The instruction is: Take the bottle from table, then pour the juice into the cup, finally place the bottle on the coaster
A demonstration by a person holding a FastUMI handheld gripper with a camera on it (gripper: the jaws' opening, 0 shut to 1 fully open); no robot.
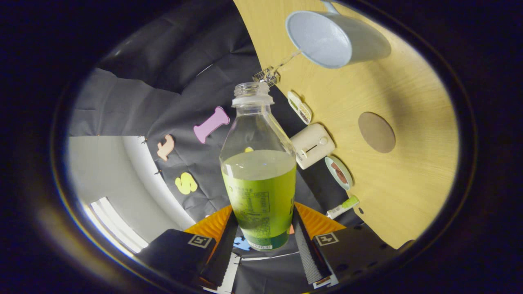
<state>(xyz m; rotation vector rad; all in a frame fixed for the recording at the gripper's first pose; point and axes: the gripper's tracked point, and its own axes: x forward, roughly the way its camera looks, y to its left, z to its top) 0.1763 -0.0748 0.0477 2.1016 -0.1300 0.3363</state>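
My gripper [261, 228] is shut on a clear bottle [258, 171] with a green label, both fingers pressing its lower half. The bottle has no cap and holds green juice up to about half its height. The whole view is rolled, so the wooden table [408, 171] stands tilted beside the bottle. A white cup [335, 38] with a handle stands on the table beyond the bottle's mouth; its inside looks white and bare. The round brown coaster [376, 132] lies on the table between the cup and the gripper's side.
Along the table's edge by the booth wall sit a small cream toaster [312, 145], a flat pack of snacks [299, 107], a small round tin [338, 172], a green-capped tube [342, 207] and a small wire object [266, 76].
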